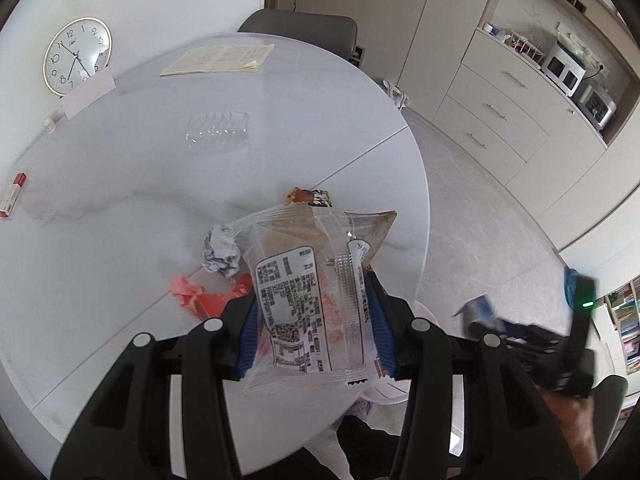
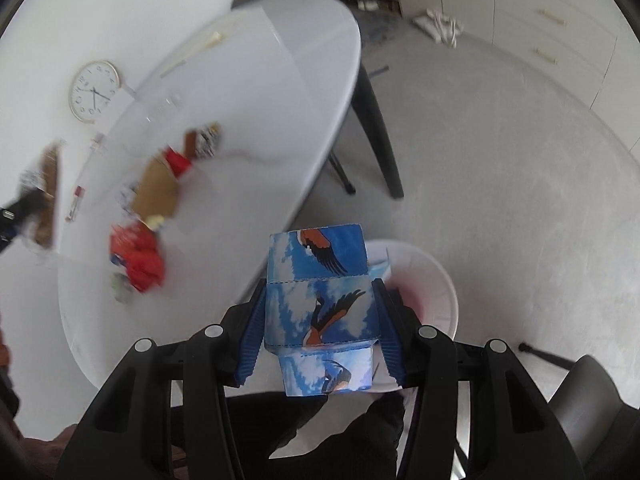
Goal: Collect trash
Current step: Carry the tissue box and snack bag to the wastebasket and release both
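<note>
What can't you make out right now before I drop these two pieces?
- White round bin, right wrist view: the blue bird-print carton covers its opening.
- Red wrappers on the white table, right wrist view: motion-blurred.
- Clear printed plastic snack bag, left wrist view: print too small to read.

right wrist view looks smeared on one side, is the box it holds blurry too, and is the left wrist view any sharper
Right wrist view: the blue bird-print box in the right gripper is crisp, while the table and the litter on it streak with motion blur. Left wrist view: mostly sharp, the snack bag label distinct; fisheye bends the table edge.
</note>
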A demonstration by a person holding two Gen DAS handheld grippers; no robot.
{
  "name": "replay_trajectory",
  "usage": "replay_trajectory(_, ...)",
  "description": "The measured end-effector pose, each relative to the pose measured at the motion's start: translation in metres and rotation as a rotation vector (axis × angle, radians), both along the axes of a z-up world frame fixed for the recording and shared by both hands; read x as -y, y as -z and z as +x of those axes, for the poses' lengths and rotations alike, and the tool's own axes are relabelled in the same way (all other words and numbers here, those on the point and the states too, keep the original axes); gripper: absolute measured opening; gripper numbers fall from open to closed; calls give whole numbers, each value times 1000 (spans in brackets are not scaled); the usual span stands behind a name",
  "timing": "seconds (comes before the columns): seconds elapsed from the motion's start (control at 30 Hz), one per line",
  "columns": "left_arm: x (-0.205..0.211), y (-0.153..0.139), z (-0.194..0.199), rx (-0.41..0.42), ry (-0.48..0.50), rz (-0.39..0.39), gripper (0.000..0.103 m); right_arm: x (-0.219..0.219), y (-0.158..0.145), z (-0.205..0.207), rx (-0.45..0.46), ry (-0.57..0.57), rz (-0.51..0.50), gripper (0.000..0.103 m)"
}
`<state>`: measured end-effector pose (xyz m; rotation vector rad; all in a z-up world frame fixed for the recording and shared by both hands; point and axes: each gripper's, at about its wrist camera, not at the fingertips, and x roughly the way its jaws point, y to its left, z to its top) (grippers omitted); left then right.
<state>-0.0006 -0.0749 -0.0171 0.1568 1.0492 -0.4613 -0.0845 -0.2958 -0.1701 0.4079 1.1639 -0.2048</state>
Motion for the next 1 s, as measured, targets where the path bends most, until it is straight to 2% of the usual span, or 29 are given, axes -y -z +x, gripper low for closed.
replay_trajectory(0.1,7,0,-8,3,-9,12,47,6,46,10,-42,-11,85,51)
replay_trajectory(0.23,7,1,-18,7,-28,32,47,5,91,19,-117,-50,122,54)
replay_trajectory(0.27,6,1,-19,8,-33,36,47,3,104,25,-139,-60,120,61)
replay_trajectory(0.4,5,2,-25,14,-59,59,47,2,121,32,-183,-79,76,71)
replay_trajectory(0.47,4,3,-27,15,-68,64,47,7,115,28,-170,-78,71,78)
replay_trajectory(0.6,5,7,-31,0,-78,68,47,18,90,17,-135,-58,31,79)
replay_trajectory(0.67,7,9,-33,-1,-68,71,47,23,74,9,-110,-45,20,83)
replay_trajectory(0.8,22,14,-40,-12,-8,73,48,32,34,-13,-46,-19,-28,88)
replay_trajectory(1.0,64,36,-61,-62,132,86,48,47,-23,-43,18,11,-86,89)
